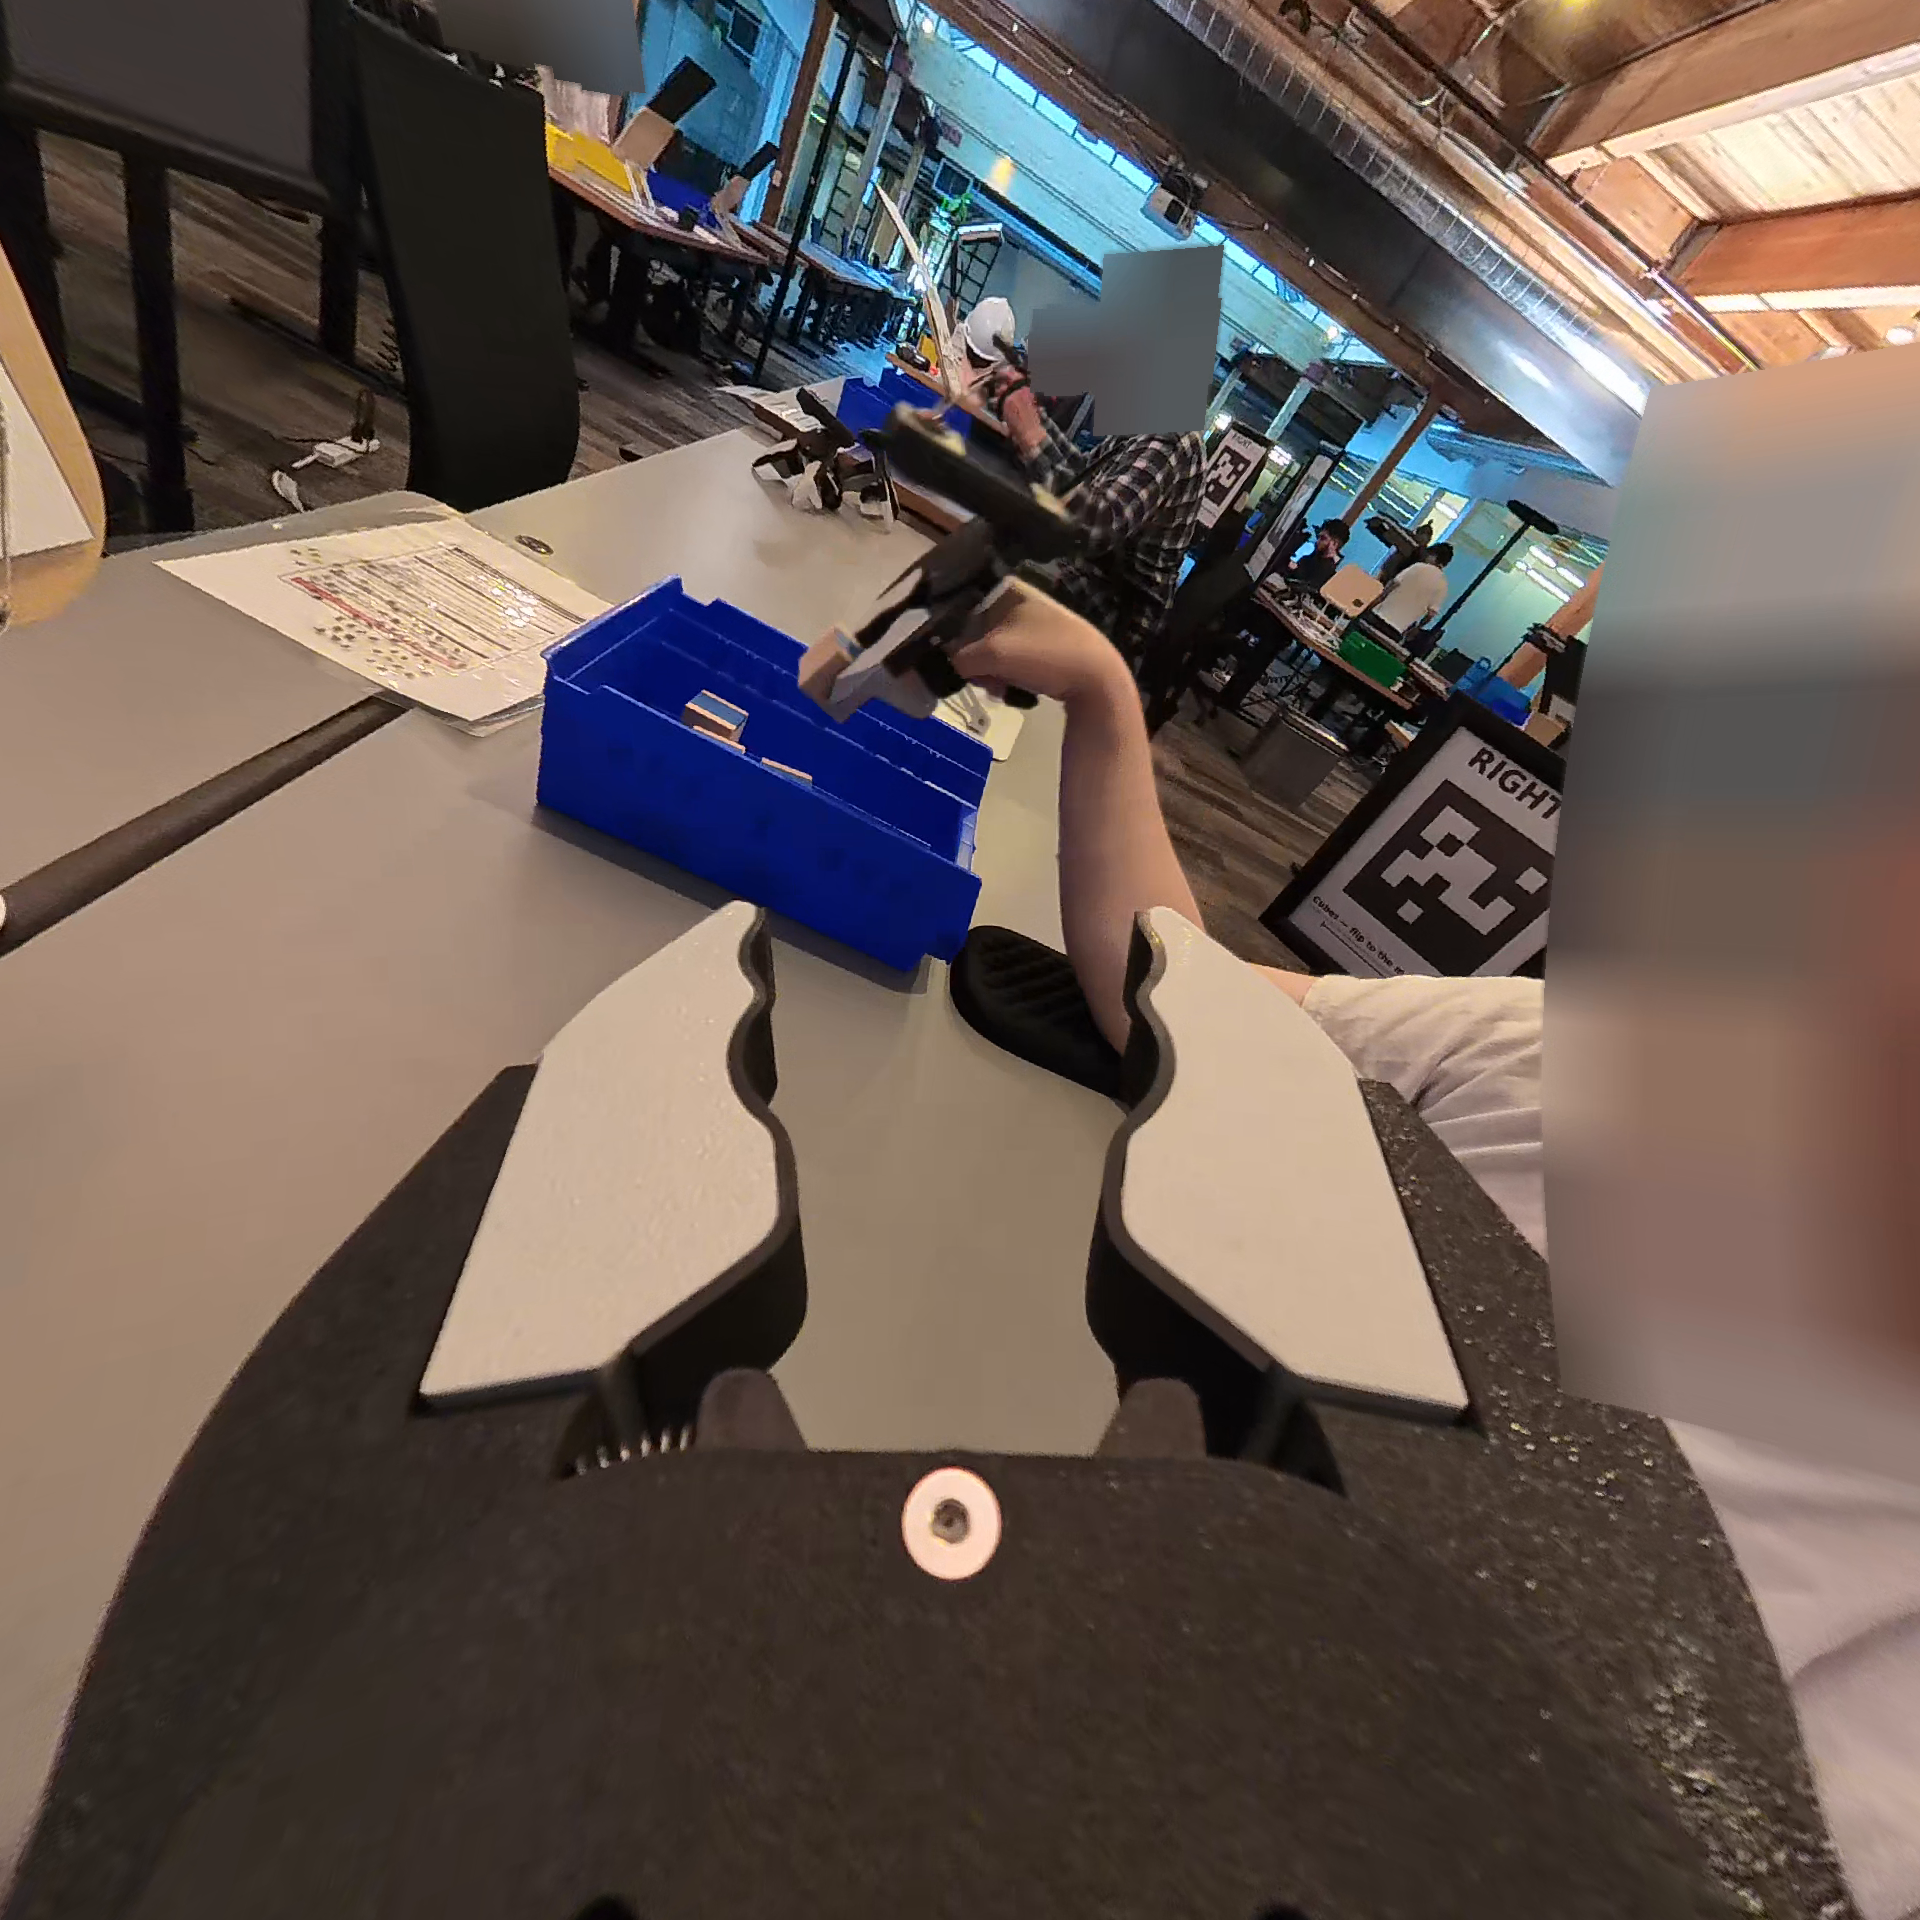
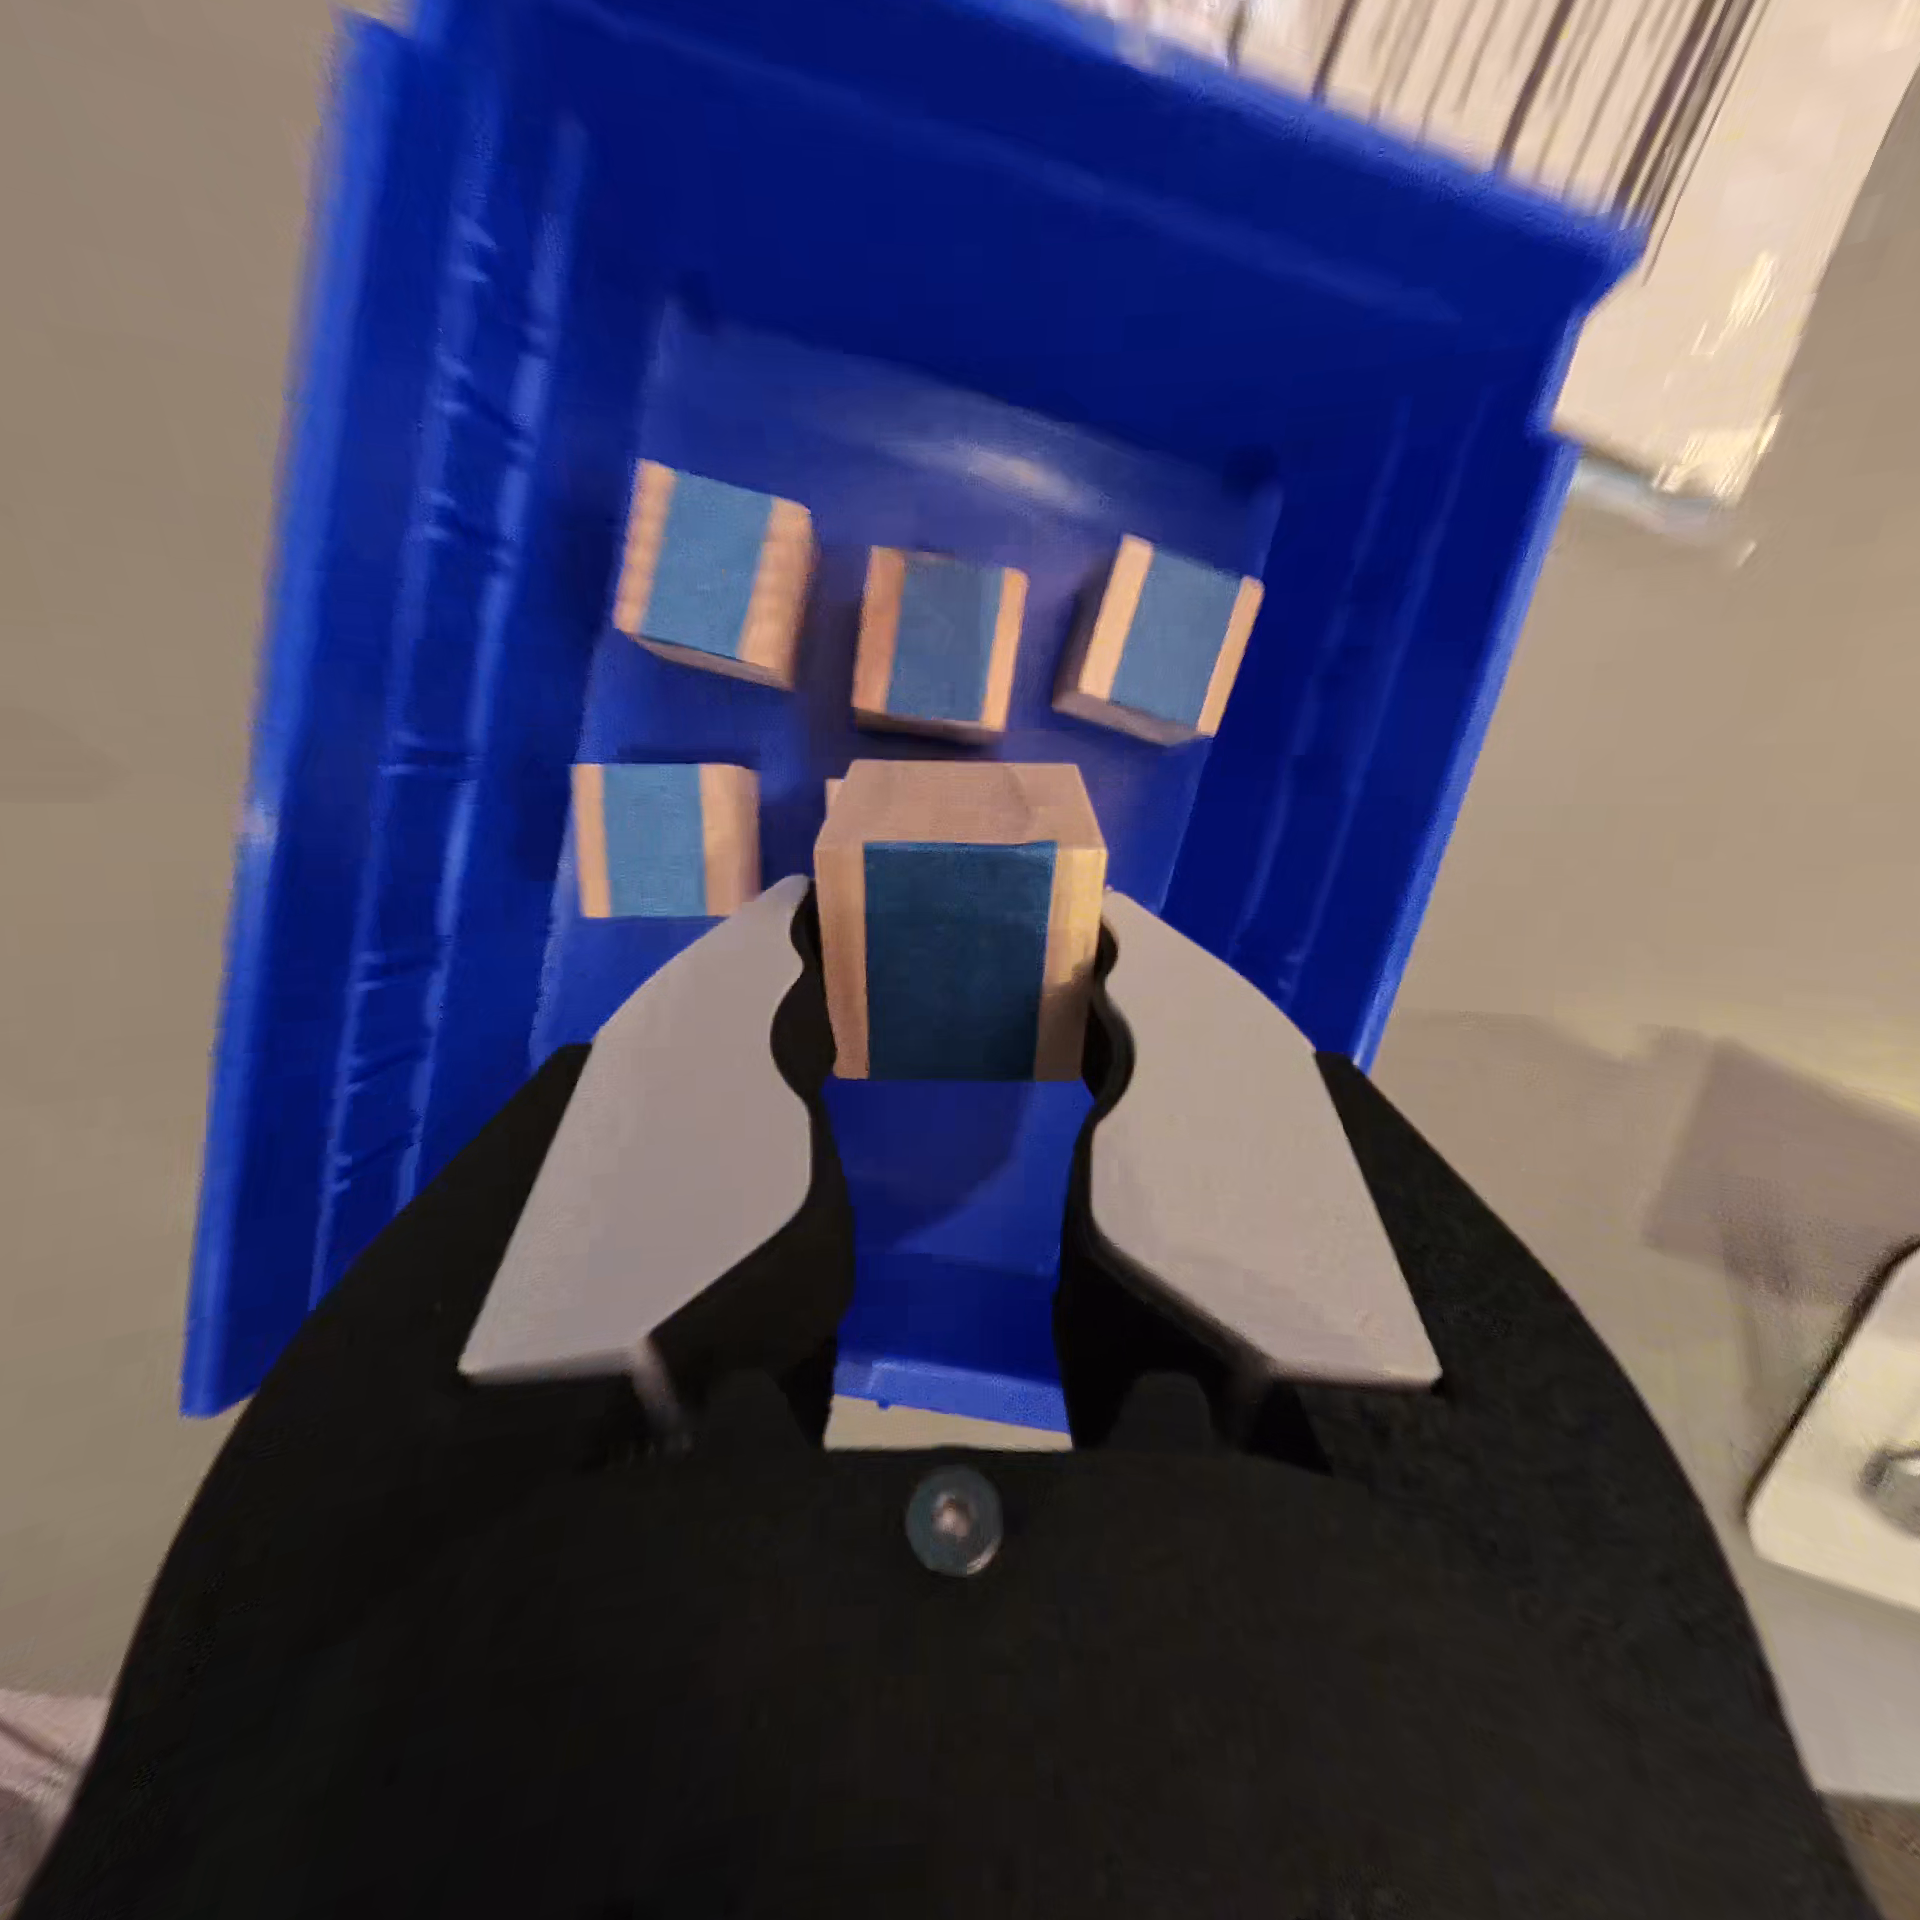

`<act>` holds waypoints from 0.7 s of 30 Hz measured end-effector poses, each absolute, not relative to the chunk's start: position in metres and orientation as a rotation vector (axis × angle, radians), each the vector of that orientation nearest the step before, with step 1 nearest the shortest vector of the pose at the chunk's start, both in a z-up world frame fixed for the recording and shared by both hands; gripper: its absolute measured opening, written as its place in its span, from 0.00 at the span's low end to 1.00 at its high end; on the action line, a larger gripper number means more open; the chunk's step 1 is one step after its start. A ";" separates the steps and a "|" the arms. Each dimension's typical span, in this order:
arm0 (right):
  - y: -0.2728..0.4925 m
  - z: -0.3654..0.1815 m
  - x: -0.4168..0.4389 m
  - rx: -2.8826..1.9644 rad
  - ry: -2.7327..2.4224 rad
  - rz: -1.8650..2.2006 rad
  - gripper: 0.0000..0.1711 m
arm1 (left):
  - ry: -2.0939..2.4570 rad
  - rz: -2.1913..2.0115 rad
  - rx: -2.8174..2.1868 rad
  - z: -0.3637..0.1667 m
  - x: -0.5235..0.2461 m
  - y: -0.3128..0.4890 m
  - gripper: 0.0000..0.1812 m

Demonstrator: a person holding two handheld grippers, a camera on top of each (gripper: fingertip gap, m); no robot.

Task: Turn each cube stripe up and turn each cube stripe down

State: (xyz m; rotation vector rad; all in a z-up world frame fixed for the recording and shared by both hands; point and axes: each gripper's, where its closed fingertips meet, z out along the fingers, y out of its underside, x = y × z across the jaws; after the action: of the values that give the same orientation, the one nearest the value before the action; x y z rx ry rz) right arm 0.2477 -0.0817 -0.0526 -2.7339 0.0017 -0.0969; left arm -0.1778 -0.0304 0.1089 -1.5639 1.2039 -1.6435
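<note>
Right gripper (image 2: 951,940) fingers clamping wooden cube (image 2: 956,935) with blue stripe above glossy blue bin (image 2: 436,727), left gripper (image 1: 951,935) fingers wide over smooth grey desk (image 1: 312,987)

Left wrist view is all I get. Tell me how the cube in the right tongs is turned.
Observer: The right tongs pinch the cube by two plain sides; its stripe faces the camera.
Operator: Count the cubes lying in the bin.
Observer: Four cubes show fully in the bin; a fifth cube peeks out behind the held one.
Operator: Report their stripes.
Observer: All four show the stripe up.
</note>
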 end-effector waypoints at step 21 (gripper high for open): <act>-0.094 -0.118 0.284 -2.981 0.200 -0.157 0.27 | 1.347 -1.613 -1.588 0.097 -0.163 -0.056 0.35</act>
State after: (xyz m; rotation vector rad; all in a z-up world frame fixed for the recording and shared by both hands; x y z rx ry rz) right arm 0.2843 -0.0944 -0.1178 -2.9808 0.1995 -0.1569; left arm -0.1626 -0.0559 0.0969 -1.5878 1.3473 -1.6131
